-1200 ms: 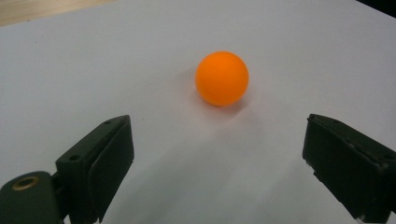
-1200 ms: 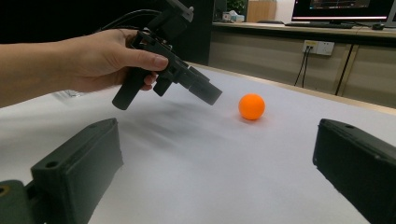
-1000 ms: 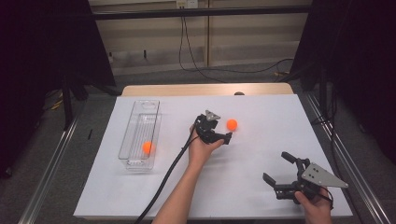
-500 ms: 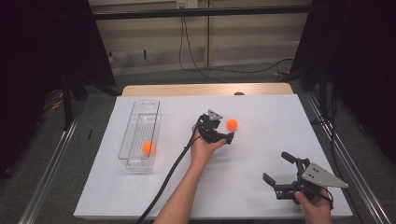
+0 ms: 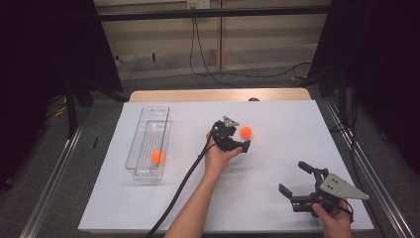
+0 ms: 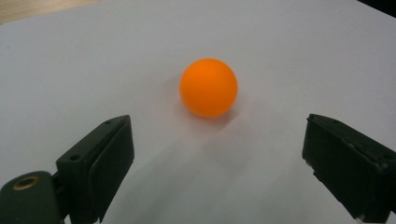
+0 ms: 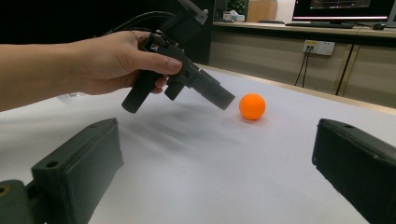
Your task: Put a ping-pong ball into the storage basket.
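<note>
From the high view, the left gripper (image 5: 236, 140) sits near the middle of the white worktop (image 5: 277, 114), its fingers spread apart and empty, pointing toward an orange ball (image 5: 246, 132) that lies just beyond them, not yet touched. To the left stands a long clear tray (image 5: 148, 121) with a second orange ball (image 5: 156, 156) inside it. The right gripper (image 5: 297, 181) rests near the front right corner, well apart from both balls, its fingers also spread and holding nothing.

In the left gripper view, the ball (image 6: 208, 87) lies on the worktop ahead of and between the two open fingers (image 6: 100, 163), roughly centred but still beyond their tips.

In the right gripper view, its own fingers (image 7: 79, 165) stand wide apart over bare worktop, and farther off the left hand (image 7: 116, 60) aims its gripper down at the ball (image 7: 252, 106).

The step in hand looks like the approach for picking up the loose ball, most likely to put it in the tray with the other one. The next move calls for pushing the left gripper forward until the ball sits between the fingers, then closing gently, since a round light ball could roll away if nudged off centre.
</note>
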### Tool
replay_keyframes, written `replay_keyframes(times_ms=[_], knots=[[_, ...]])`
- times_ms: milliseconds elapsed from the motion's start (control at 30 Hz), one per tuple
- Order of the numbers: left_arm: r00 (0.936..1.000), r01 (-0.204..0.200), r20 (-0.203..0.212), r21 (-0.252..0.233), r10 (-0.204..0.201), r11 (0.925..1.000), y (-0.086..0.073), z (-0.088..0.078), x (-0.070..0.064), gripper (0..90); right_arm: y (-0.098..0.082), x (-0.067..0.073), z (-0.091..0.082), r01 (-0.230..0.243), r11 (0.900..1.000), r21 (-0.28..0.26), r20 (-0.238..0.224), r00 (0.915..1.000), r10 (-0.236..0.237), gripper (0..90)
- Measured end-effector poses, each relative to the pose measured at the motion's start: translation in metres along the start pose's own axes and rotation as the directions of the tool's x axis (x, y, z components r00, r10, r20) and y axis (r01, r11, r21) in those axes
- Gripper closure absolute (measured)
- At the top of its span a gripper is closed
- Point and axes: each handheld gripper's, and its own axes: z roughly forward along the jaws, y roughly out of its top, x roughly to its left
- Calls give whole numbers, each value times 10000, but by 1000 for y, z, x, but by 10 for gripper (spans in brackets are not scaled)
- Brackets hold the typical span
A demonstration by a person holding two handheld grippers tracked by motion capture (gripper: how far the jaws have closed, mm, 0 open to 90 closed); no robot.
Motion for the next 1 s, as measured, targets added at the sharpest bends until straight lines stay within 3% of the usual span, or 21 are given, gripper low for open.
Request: replay_keyframes(times_ms=[167, 1000], knots=[[9999, 17, 108, 41, -18, 10000, 1, 1, -2, 91, 0, 0, 0, -5, 10000, 2, 2, 10000, 5, 10], [9999, 7, -170, -34, -7, 10000, 6, 13, -1, 99, 0, 0, 0, -13, 10000, -11, -3, 10000, 13, 11]])
